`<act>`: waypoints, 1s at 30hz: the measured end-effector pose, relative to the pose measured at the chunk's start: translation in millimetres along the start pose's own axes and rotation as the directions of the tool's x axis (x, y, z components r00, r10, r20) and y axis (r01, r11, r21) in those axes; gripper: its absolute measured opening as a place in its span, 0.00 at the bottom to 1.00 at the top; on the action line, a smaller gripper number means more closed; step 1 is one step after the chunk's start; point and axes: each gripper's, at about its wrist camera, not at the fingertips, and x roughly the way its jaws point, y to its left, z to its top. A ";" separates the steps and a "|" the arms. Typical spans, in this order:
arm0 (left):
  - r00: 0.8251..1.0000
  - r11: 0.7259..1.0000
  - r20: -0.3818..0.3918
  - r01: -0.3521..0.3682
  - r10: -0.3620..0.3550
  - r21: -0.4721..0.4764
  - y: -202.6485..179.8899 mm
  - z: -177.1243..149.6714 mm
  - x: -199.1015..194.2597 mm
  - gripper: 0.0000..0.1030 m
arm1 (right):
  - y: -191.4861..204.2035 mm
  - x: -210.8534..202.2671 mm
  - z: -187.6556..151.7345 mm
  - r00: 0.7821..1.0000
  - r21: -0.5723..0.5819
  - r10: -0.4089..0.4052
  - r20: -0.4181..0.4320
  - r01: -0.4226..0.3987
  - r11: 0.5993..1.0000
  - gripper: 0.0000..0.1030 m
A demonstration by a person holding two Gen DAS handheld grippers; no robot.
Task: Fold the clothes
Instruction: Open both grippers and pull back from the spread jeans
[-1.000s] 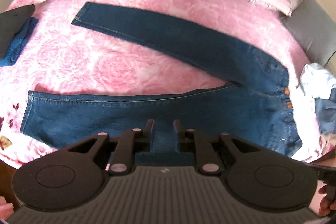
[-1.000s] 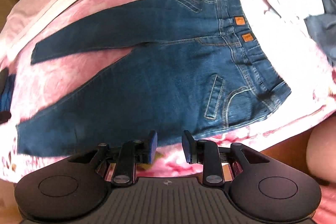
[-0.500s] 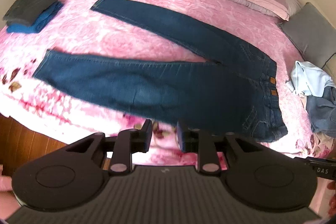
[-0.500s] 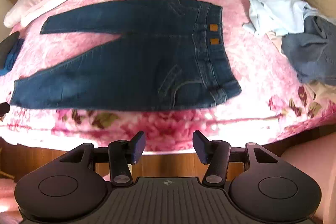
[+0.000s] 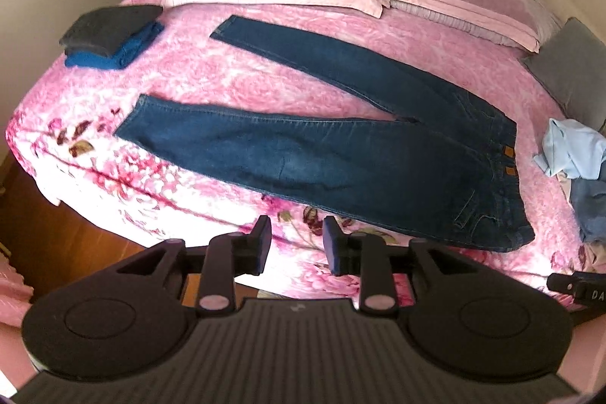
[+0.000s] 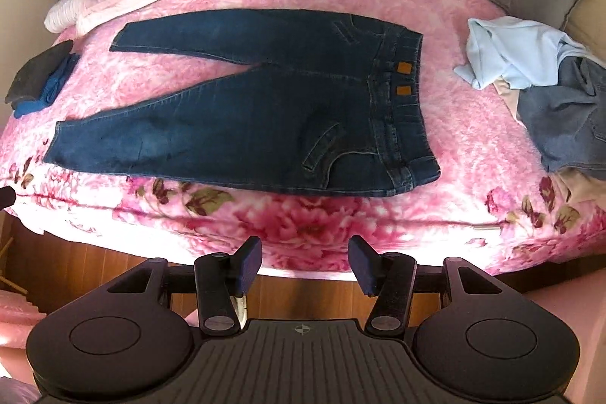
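Change: a second ago my left fingers (image 5: 296, 245) sat right over the near leg of the dark blue denim jeans (image 5: 341, 154), and my right fingers (image 6: 305, 265) were low at the hem edge; now both have drawn back off the pink floral bed (image 5: 212, 78), and the whole garment shows in each view.
Left fingers: they have just been opening, stand narrowly apart, nothing between them.
Right fingers: they opened too, now wide, holding nothing.
Jeans: released, lying flat across the middle of both frames, waistband with two tan patches to the right, legs splayed in a V to the left, near leg along the bed's front edge.
Around: folded dark grey and bright blue stack (image 5: 113, 35) at upper left; loose pale blue and grey-blue clothes (image 6: 538, 82) at right.
Meaning: I judge the spreading done and no fold yet made; bringing one leg onto the other looks like the next step.
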 end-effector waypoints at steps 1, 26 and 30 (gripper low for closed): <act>1.000 1.000 0.005 -0.005 0.005 0.007 -1.6 -0.8 -2.0 0.25 | -0.9 -1.1 -0.6 1.000 0.003 0.001 0.001 -0.001 1.000 0.52; 0.999 0.999 -0.016 -0.044 0.045 0.025 1.0 -17.2 -14.2 0.27 | 6.8 -9.5 -15.3 1.000 -0.024 -0.010 -0.023 0.010 1.000 0.53; 0.999 0.999 -0.027 -0.045 0.046 0.027 1.7 -16.8 -11.1 0.27 | 8.6 -7.8 -14.1 1.000 -0.025 -0.013 -0.028 0.012 1.000 0.53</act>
